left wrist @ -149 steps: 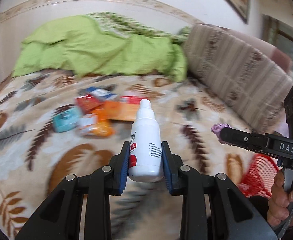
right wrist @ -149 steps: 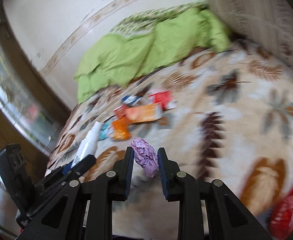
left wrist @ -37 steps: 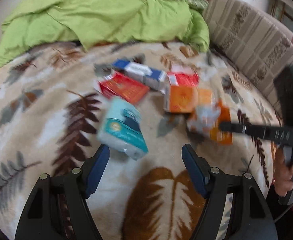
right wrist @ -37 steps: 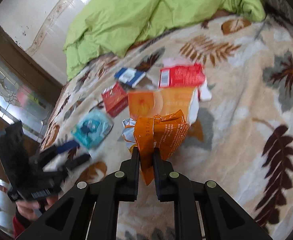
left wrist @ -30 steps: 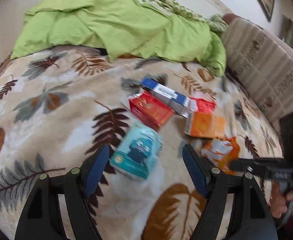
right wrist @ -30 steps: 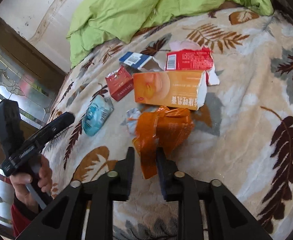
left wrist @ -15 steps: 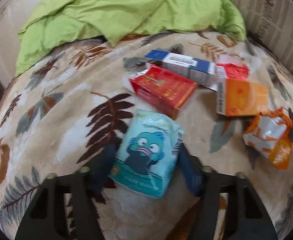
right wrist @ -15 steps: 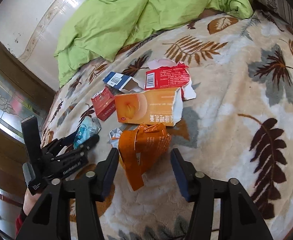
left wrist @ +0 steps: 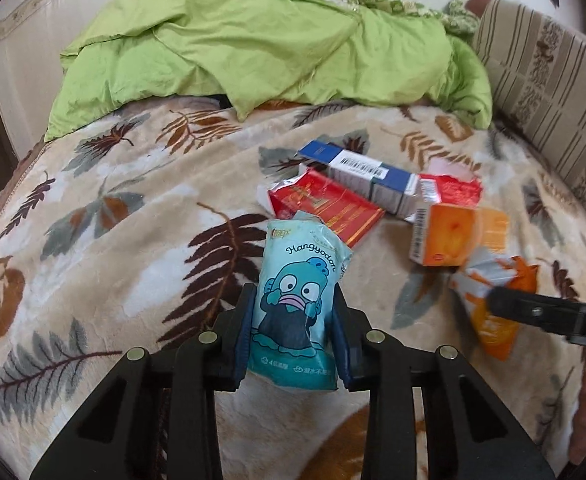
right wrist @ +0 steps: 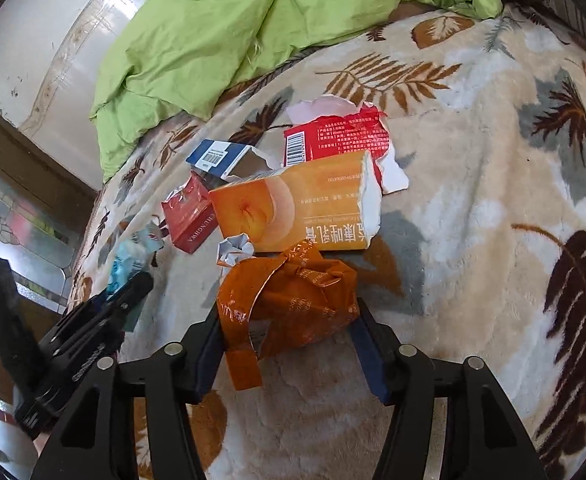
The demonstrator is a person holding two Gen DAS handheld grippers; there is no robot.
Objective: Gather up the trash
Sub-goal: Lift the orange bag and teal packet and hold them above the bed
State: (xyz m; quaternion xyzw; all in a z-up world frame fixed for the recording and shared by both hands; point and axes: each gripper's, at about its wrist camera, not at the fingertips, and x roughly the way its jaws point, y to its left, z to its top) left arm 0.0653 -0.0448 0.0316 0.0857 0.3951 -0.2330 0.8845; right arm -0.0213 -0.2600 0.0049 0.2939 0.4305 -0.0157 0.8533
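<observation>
A: On the bed, at the left, what does the left tool [left wrist: 293, 334] do?

B: Its jaws have just been closing, and now the blue pads press both sides of the teal tissue pack [left wrist: 297, 304] with the cartoon fish face. The pack stands between them over the leaf-patterned blanket [left wrist: 105, 264].

A: And just behind the pack?

B: A red cigarette box [left wrist: 327, 208] lies there, touching the pack's top corner in this view. Behind it lies a blue and white carton [left wrist: 363, 176], then a torn red box [left wrist: 451, 192], and at the right an orange carton [left wrist: 447, 240].

A: Where is the orange wrapper?

B: The crumpled orange wrapper [right wrist: 289, 300] lies on the blanket in front of the orange carton [right wrist: 293, 208], between the pads of the right tool [right wrist: 289, 340].

A: Does the right tool hold it?

B: No. Its jaws have just been opening and now stand wide; the wrapper lies loose between them, near both pads. A small crushed white paper [right wrist: 235, 250] is beside the wrapper's upper left.

A: What is farther back?

B: A green quilt [left wrist: 253, 40] is heaped at the far end of the bed.
</observation>
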